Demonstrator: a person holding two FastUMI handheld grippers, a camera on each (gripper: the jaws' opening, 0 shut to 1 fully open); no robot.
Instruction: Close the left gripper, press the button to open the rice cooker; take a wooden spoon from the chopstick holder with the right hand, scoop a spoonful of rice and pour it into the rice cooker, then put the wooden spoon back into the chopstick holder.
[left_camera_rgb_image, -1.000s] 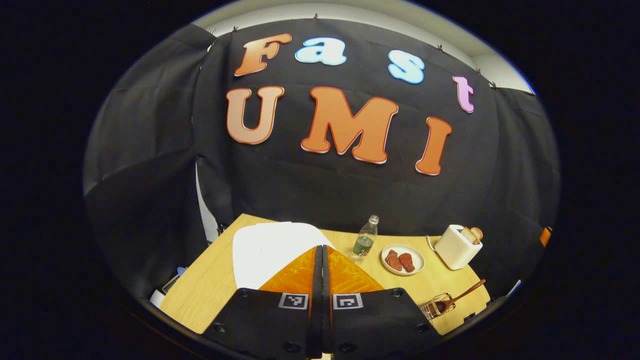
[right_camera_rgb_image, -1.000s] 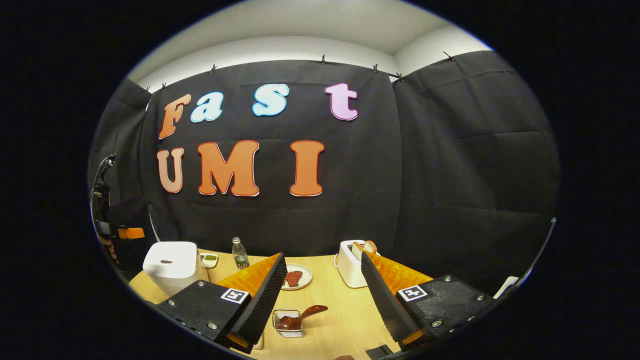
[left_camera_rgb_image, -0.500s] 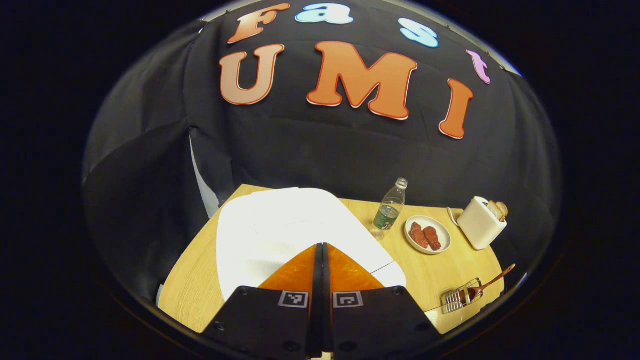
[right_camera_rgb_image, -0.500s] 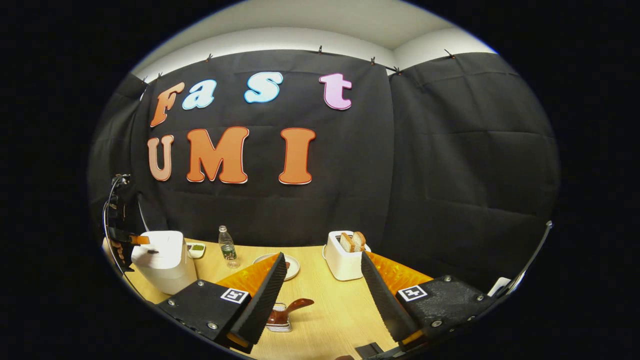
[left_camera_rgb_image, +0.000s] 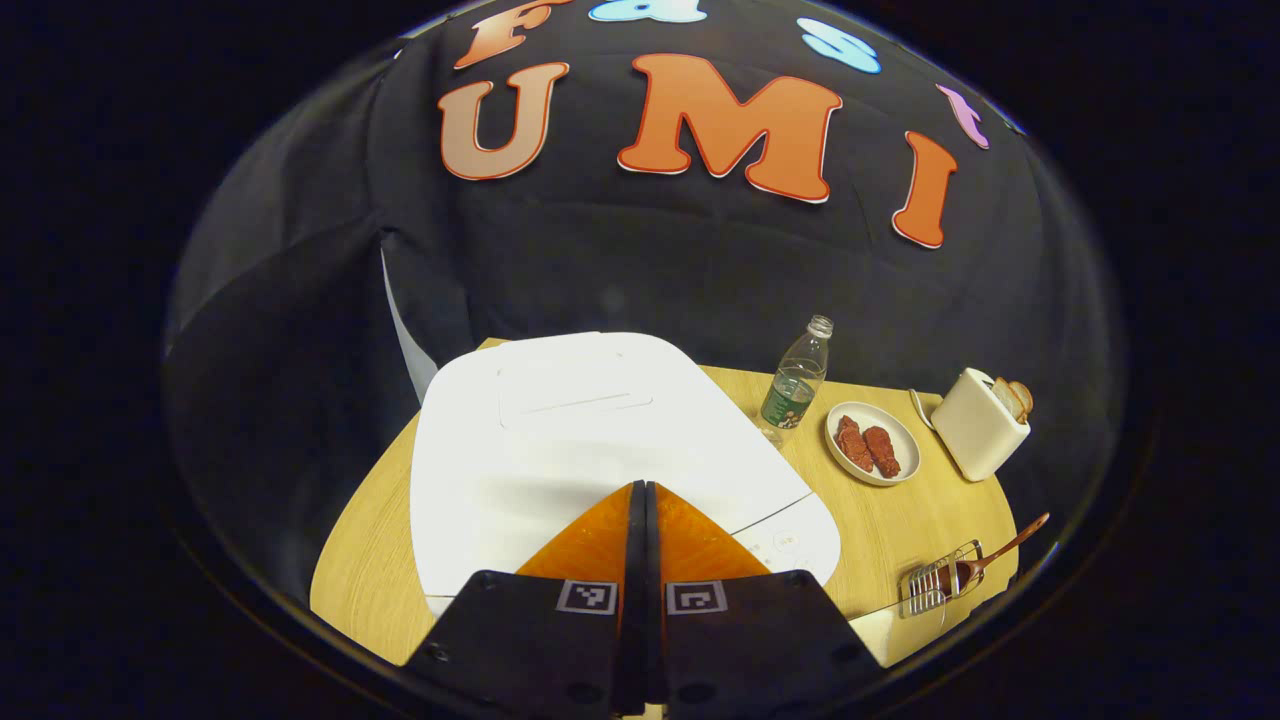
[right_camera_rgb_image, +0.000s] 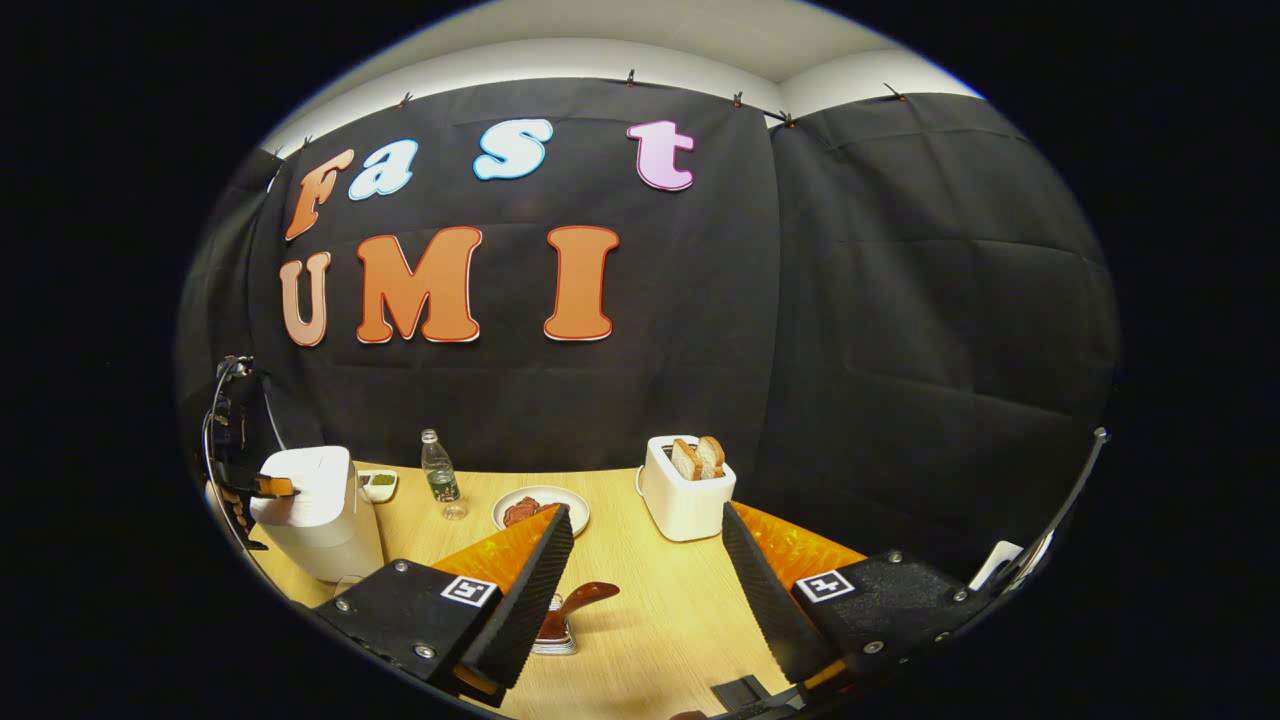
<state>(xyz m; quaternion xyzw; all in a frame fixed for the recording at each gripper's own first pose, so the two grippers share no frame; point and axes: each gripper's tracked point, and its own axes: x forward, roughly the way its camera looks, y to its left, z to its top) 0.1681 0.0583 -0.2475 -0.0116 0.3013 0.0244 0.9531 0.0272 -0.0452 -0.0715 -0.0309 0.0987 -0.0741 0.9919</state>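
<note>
A booth walled in black cloth holds a light wooden table (right_camera_rgb_image: 650, 600) whose far edge meets the cloth; in the left gripper view the white rice cooker (left_camera_rgb_image: 590, 440) sits at the table's left end, its lid down, its left side near the table's left edge; the left gripper (left_camera_rgb_image: 640, 490) is over the cooker's front top, its 2 fingers pressed flat together with nothing between them, tips at the front of the lid near the small control panel; whether the tips touch the lid cannot be told; to the cooker's right stand a clear water bottle (left_camera_rgb_image: 795, 385), a plate of reddish food (left_camera_rgb_image: 872, 443) and a white toaster (left_camera_rgb_image: 980, 425) with 2 bread slices, each apart from the next with bare wood between; the wire chopstick holder (left_camera_rgb_image: 935, 588) sits close to the table's near right edge, the wooden spoon (left_camera_rgb_image: 990, 560) in it with its handle leaning out to the right; in the right gripper view the right gripper (right_camera_rgb_image: 645, 560) has its 2 fingers spread wide and empty above open tabletop, the holder and spoon just behind its left finger; a small dish (right_camera_rgb_image: 378, 485) sits behind the cooker.
</note>
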